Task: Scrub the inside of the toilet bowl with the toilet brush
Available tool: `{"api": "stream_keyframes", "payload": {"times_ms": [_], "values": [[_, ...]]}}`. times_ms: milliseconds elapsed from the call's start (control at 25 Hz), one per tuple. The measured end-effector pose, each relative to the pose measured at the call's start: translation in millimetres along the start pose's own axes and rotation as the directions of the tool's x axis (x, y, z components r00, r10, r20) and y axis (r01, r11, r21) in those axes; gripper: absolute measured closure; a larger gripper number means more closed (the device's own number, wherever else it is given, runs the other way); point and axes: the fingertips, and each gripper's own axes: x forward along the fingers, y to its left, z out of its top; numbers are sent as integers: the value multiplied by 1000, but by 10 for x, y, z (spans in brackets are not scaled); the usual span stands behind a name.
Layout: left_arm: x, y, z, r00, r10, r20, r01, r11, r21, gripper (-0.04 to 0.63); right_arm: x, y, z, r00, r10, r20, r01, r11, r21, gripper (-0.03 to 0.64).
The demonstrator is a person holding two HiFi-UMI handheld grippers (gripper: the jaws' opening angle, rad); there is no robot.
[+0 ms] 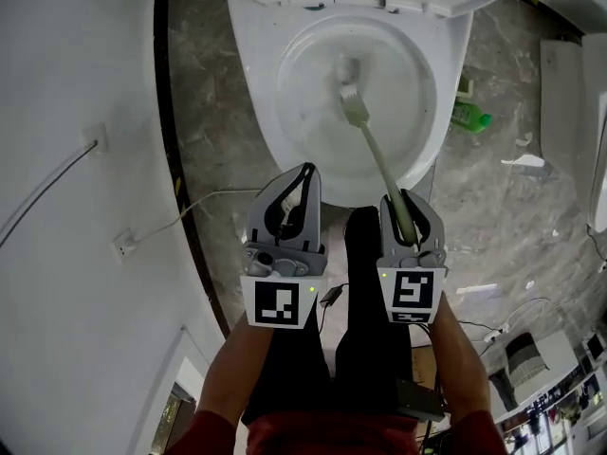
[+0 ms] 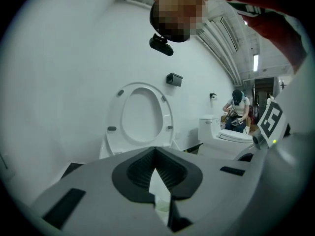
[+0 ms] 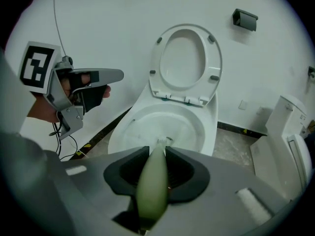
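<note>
Right hand-held gripper (image 1: 406, 200) clamping toilet brush (image 1: 368, 138) handle; left hand-held gripper (image 1: 306, 170) staying-free, jaws meeting on nothing.
Its head showing blurred inside toilet bowl (image 1: 285, 121); grey marble floor (image 1: 493, 207), white wall (image 1: 57, 254).

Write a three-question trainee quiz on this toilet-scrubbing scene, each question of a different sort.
1. True or false: the left gripper is shut and empty.
2. The head of the pale green plastic toilet brush is: A) on the floor, B) inside the white ceramic toilet bowl, C) on the raised seat.
3. Fill in: the right gripper is shut on the brush's ____.
Key: 1 true; 2 B; 3 handle.
</note>
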Motion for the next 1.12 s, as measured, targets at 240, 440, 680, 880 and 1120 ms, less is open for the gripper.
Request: {"api": "stream_keyframes", "payload": {"times_ms": [240,440,680,880,1120], "values": [[-67,-163,-231,999,-5,-51,5,1000,-7,591,105,-46,-295,999,14,-46,-14,1000,-11,504],[-13,-183,-186,999,-6,-45,6,1000,-3,591,193,-358,-181,999,-15,-40,8,986,-165,505],[95,-191,-76,1000,-12,-19,11,1000,-9,591,316,-710,166,998,-64,13,65,927,-369,505],[91,-206,-63,1000,-22,-12,22,1000,-13,591,338,-591,35,999,-43,-30,29,930,-366,505],[-42,-190,-149,999,-31,-29,30,999,-18,591,198,-121,-254,995,30,-90,-40,993,-111,505]]}}
